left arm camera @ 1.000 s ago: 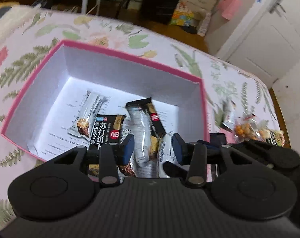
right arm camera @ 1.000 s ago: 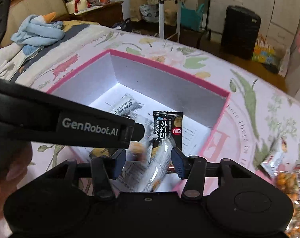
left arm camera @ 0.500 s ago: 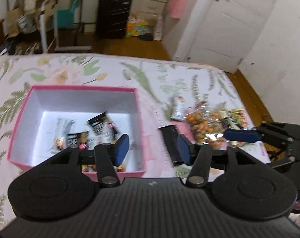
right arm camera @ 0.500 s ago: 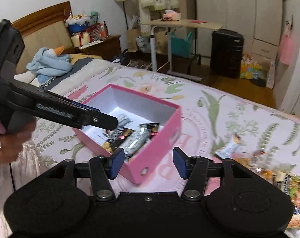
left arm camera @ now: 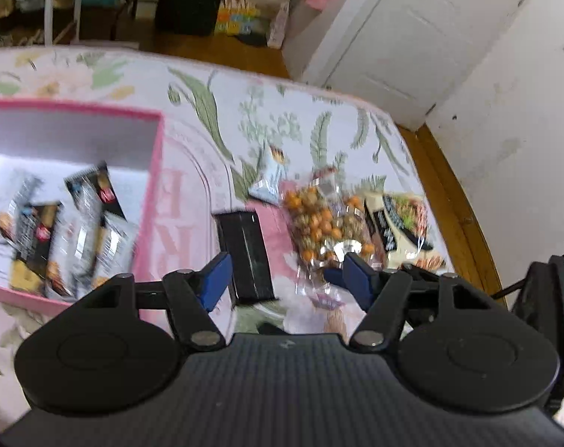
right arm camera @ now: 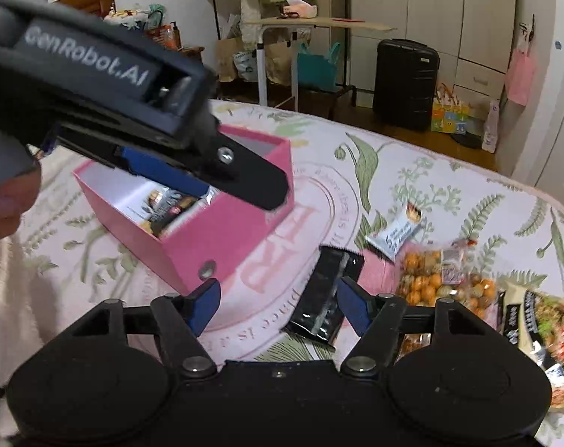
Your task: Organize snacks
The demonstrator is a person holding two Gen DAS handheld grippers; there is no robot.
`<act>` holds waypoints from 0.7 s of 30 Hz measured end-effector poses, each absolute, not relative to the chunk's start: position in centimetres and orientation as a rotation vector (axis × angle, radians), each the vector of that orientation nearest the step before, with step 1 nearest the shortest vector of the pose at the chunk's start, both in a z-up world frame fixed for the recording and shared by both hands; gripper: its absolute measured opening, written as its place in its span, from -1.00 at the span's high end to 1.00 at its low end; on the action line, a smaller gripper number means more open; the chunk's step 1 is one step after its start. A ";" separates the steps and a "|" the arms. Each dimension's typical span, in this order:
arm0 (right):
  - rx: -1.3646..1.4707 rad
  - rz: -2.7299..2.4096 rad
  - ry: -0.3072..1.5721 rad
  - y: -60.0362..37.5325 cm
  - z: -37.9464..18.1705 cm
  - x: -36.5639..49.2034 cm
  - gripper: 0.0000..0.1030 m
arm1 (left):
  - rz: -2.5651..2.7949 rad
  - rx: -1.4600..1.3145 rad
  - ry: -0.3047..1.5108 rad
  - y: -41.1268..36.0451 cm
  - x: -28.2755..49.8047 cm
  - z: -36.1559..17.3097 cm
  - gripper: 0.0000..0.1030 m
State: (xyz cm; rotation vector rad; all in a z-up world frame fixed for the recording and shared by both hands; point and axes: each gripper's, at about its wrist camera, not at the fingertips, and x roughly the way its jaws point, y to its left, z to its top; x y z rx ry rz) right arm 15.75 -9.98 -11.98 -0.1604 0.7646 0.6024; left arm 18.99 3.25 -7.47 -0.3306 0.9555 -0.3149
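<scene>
Both claws had left the pink box (right arm camera: 222, 246) and swung toward the loose snacks on the bedspread (right arm camera: 449, 171). A second earlier each hung directly over the box interior, with packets below its tips; now the box lay to the left of both.

The left gripper (left arm camera: 282, 279) stood spread with nothing between its pads; its jaws had just been opening. The right gripper (right arm camera: 278, 307) was likewise spread and empty, its jaws having just opened further.

The black packet (right arm camera: 324, 294) lay flat just ahead of the right claw, toward its right finger, and ahead of the left claw, nearer its left finger. The bag of orange sweets (left arm camera: 326, 219) lay just right of it, the white packet (right arm camera: 395, 232) farther ahead.

Judgement: the previous packets were deposited; the black packet was the likely next pick.
</scene>
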 end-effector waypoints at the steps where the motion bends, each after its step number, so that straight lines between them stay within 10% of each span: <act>1: -0.151 0.590 0.757 -10.2 -12.9 16.0 -0.46 | -0.314 -0.326 0.968 3.0 19.2 -8.3 -0.18; 11: -0.029 0.563 0.782 -11.2 -20.2 19.3 -0.47 | -0.294 -0.298 1.006 1.3 21.8 -14.8 0.28; 21: 0.014 0.527 0.827 -10.8 -22.0 19.7 -0.45 | -0.301 -0.306 1.049 1.4 23.4 -19.4 0.31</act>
